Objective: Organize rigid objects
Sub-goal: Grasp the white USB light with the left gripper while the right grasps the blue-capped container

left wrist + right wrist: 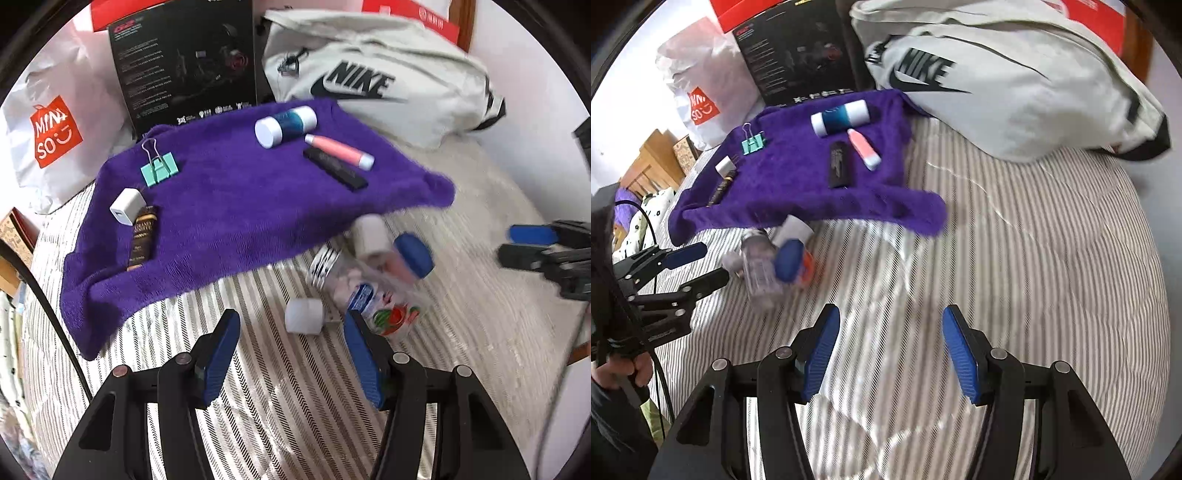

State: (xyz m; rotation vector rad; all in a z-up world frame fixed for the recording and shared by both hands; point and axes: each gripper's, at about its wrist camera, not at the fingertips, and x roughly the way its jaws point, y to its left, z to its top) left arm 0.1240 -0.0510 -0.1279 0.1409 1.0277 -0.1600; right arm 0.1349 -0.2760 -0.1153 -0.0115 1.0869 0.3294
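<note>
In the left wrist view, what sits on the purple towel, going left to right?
White charger → brown packet → teal binder clip → blue and white jar → black stick with the pink tube alongside it.

My work surface is a striped bed (1015, 240). Directly on it lie a purple towel (240, 206), a Nike bag (369, 74), a clear bottle (369, 284), and a small white cylinder (303, 316).
</note>
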